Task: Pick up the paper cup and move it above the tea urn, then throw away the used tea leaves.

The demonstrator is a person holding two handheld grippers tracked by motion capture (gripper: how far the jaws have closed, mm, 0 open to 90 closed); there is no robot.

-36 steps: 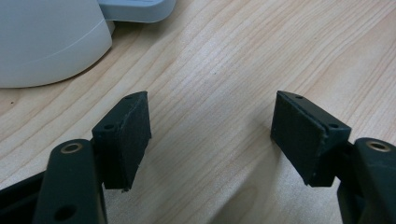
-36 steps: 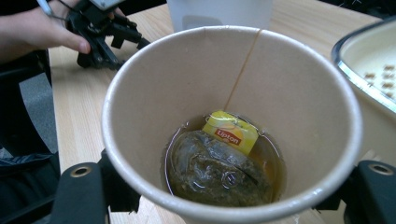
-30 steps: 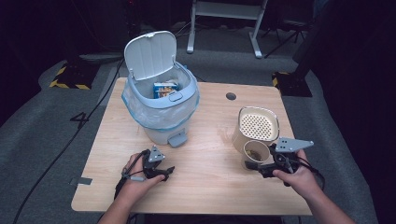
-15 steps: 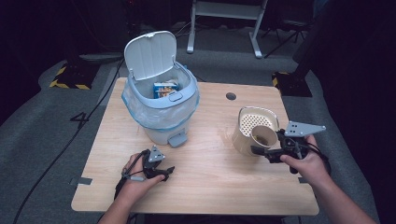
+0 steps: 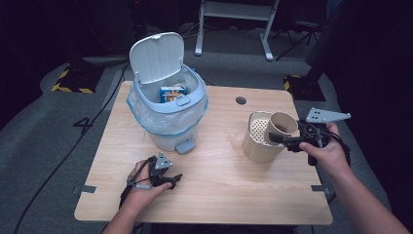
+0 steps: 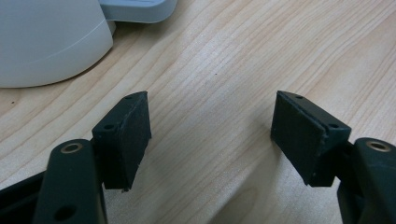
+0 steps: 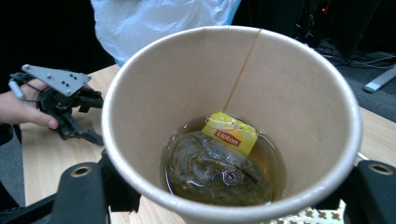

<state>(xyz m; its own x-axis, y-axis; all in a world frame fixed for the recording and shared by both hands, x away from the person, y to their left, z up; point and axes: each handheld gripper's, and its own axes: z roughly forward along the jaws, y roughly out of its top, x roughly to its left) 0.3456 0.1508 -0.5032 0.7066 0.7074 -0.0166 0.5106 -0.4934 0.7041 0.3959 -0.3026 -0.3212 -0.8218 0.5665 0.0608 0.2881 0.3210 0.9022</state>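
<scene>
Where cup [image 7: 233,116] hides pads, unclear.

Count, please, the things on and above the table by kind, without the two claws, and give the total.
Bins: 1, the pedal bin, lid up.
Boxes: 1, the box in the bin.
Containers: 1, the beige container with holes.
Cups: 1, the paper cup held in the right claw.
Tea bags: 1, the tea bag in the cup.
Total: 5.

Both grippers are black, with two blocky jaws faced by flat dark pads; round brass-ringed screw holes sit in the arms just behind the pads. The right gripper [image 5: 283,140] carries a grey three-cornered plate [image 5: 326,115] on top, dotted with small holes, and the left gripper [image 5: 168,181] has a smaller one [image 5: 160,161]. A black cable [image 5: 131,180] loops back from the left gripper's rear.
</scene>
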